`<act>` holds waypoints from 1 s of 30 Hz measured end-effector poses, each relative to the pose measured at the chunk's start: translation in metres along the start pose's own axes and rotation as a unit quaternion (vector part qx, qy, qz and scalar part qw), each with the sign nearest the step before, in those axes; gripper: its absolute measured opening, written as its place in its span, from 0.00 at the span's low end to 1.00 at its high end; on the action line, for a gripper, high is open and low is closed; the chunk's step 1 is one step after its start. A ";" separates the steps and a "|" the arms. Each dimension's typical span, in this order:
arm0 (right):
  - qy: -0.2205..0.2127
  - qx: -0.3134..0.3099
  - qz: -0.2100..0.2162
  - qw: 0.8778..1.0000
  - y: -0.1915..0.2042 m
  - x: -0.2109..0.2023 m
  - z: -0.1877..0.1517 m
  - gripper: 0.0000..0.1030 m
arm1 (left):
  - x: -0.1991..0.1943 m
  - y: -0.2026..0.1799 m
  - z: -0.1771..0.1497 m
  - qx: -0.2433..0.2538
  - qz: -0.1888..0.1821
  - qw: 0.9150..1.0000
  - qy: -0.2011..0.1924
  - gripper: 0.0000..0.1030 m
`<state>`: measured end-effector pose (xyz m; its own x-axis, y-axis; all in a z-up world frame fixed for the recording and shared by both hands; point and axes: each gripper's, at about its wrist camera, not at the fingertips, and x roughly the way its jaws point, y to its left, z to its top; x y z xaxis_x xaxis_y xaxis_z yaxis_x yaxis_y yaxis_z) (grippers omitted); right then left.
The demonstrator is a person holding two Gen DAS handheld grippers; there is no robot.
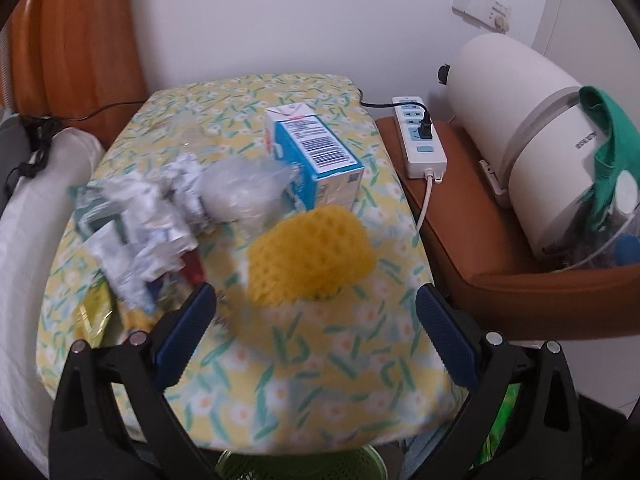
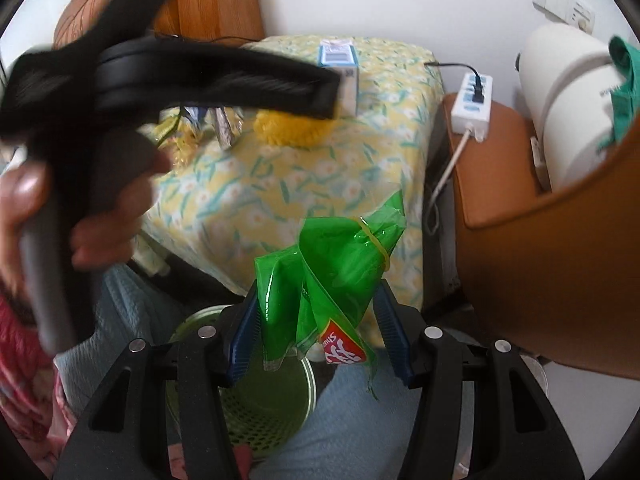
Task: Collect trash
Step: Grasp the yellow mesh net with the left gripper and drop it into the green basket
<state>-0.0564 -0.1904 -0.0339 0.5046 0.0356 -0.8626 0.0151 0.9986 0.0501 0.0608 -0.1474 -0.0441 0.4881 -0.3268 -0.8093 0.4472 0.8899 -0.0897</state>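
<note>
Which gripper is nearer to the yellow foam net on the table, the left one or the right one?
Left. The left gripper hangs open just in front of the yellow foam net. The right gripper is farther back, over the green basket, shut on a green wrapper.

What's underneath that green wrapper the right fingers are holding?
A green mesh wastebasket sits below the green wrapper. The wrapper and the fingers cover part of its inside.

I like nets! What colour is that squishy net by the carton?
Yellow. The net shows best in the left wrist view.
</note>
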 end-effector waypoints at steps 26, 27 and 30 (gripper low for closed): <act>-0.012 -0.013 -0.006 1.000 0.012 -0.014 -0.004 0.54 | -0.096 0.022 -0.075 0.009 0.018 1.000 -0.012 0.15; -0.011 -0.016 -0.004 1.000 0.014 -0.013 -0.004 0.54 | -0.099 0.025 -0.089 0.011 0.015 1.000 0.001 0.15; -0.008 -0.025 -0.001 1.000 0.021 -0.012 -0.006 0.54 | -0.095 0.034 -0.130 0.008 0.009 0.998 0.054 0.15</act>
<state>-0.0676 -0.1698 -0.0260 0.5184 0.0325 -0.8545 -0.0268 0.9994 0.0218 -0.0683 -0.0450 -0.0455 0.4120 -0.2744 -0.8689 0.4525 0.8893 -0.0663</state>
